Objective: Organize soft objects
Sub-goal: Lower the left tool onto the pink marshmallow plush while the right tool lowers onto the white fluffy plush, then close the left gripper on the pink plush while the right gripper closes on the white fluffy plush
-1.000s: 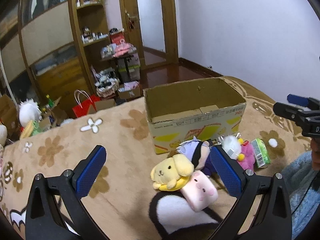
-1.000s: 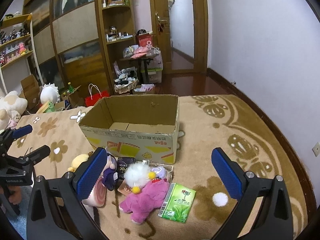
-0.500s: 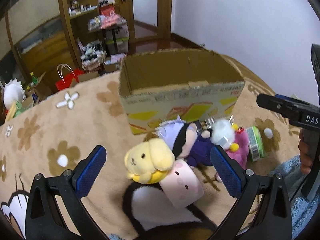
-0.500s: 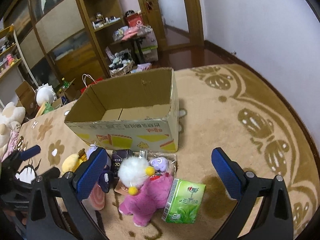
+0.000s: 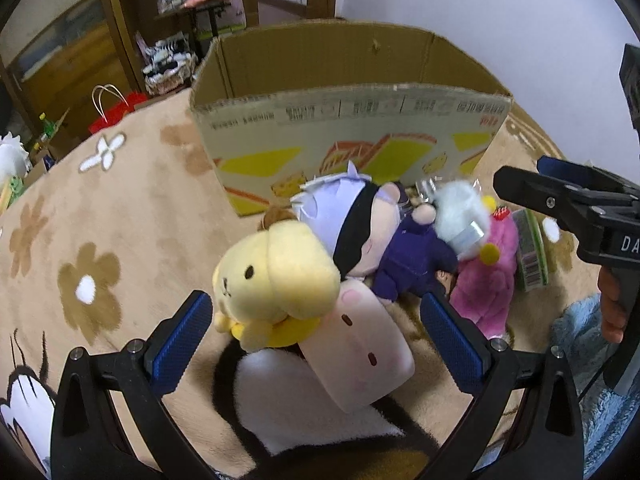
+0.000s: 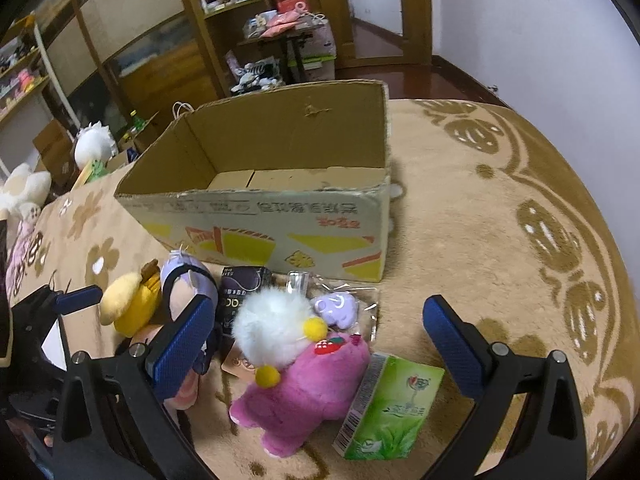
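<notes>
The left gripper hangs with jaws spread wide around a yellow plush dog lying on a pink rectangular plush, gripping neither. The right gripper is also spread wide, above a pink plush with a white fluffy head. All lie on the beige flowered rug against the open brown cardboard box's front wall. Bare rug stretches right of the box. Only the right view shows the box floor and a green tissue packet's face.
</notes>
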Demonstrator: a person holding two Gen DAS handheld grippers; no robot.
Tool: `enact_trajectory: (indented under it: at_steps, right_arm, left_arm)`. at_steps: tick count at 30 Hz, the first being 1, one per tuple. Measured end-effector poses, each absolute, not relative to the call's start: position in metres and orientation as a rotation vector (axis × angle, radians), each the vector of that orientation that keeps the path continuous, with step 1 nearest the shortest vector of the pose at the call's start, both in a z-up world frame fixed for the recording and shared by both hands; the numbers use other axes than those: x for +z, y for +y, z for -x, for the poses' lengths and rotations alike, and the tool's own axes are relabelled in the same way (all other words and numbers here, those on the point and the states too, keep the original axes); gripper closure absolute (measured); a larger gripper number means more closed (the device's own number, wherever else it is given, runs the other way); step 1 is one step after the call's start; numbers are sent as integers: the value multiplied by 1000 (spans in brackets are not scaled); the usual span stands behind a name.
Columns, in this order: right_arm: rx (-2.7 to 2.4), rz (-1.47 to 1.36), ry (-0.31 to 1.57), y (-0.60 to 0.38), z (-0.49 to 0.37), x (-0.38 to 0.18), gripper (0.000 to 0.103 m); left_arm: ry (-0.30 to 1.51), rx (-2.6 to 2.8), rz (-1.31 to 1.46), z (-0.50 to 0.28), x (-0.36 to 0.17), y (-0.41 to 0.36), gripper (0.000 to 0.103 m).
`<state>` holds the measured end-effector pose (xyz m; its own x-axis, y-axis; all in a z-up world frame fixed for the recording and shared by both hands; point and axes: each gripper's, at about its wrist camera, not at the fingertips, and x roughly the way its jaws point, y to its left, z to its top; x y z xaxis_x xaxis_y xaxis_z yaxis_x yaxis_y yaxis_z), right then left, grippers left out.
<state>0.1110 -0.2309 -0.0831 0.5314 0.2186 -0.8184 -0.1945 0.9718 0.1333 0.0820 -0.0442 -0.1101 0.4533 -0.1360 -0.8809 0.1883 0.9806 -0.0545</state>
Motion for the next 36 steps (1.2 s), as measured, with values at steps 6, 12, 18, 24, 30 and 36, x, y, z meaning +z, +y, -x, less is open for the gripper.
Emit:
enact_trajectory:
  at_steps: [6, 12, 18, 24, 30, 36]
  right_arm:
    - [279, -5, 1027, -222, -116, -96, 10]
    - [303, 14, 1076, -214, -120, -108, 23]
    - [294, 32, 1098, -211, -124, -116, 25]
    - [296, 48, 1117, -208, -126, -121, 32]
    - [295, 68, 1115, -206, -126, -125, 32]
    - [290, 69, 1119, -204, -127, -128, 33]
  left_arm:
    - [1150, -221, -61, -88, -126, -47, 0]
    - [1186, -218, -67, -91, -135, -47, 1]
    - [1206, -218, -67, -91, -138, -47, 2]
    - [1221, -217, -53, -89, -139, -47, 10]
    - [1229, -215, -42, -83, -137, -42, 14]
    - [1239, -206, -48, -75, -136, -39, 14]
